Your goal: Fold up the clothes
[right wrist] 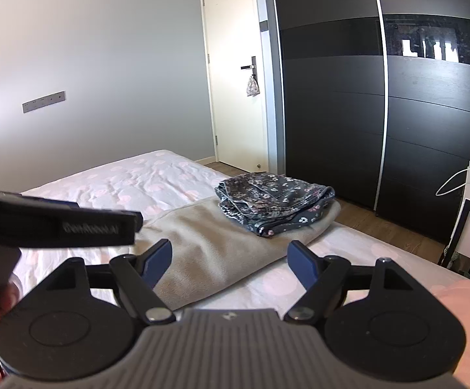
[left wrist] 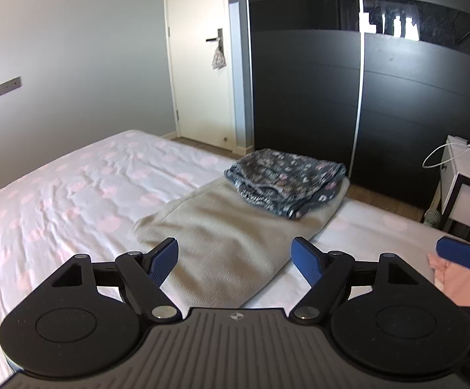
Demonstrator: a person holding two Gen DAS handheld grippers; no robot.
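Both grippers, left gripper (left wrist: pixel 235 259) and right gripper (right wrist: pixel 230 259), are hovering released. Floral garment (left wrist: pixel 283 183) is lying folded on beige blanket (left wrist: pixel 222 243) on the bed (left wrist: pixel 56 201). Pink cloth (left wrist: pixel 462 288), probably soft and light, is sitting beside; pinching at a hem seems best.

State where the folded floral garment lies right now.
In both wrist views, the folded floral garment lies on the beige blanket's far end, on the bed near the black wardrobe.

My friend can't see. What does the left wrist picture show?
An open left gripper hovers over a beige blanket on a bed. A folded flowery garment lies on the blanket's far end.
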